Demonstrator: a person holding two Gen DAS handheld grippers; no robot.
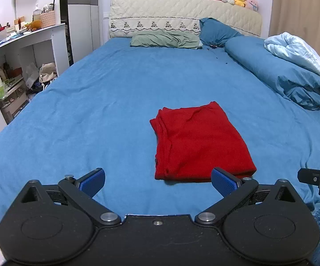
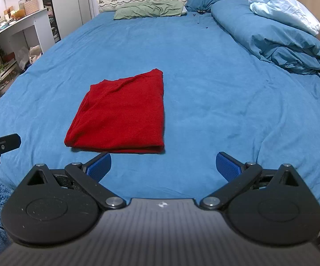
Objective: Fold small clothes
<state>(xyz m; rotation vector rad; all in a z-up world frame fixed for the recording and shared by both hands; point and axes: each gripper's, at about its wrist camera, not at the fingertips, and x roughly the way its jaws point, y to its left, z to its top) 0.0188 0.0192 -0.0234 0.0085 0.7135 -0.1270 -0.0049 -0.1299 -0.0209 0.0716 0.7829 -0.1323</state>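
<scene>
Your left gripper point(image 1: 157, 181) hangs with its blue-padded fingers point(image 1: 92, 181) spread wide and nothing between them; the folded red cloth garment point(image 1: 201, 143) lies flat on the blue bed sheet point(image 1: 82, 115) just ahead of it and toward its right finger. Your right gripper point(image 2: 163, 166) is likewise fully spread and holds nothing, with that garment point(image 2: 120, 115) just ahead, off its left finger. Further ahead of both tools a rumpled blue duvet point(image 2: 277, 37) lies to the right, a sage-green pillow point(image 1: 165, 39) at the far end
</scene>
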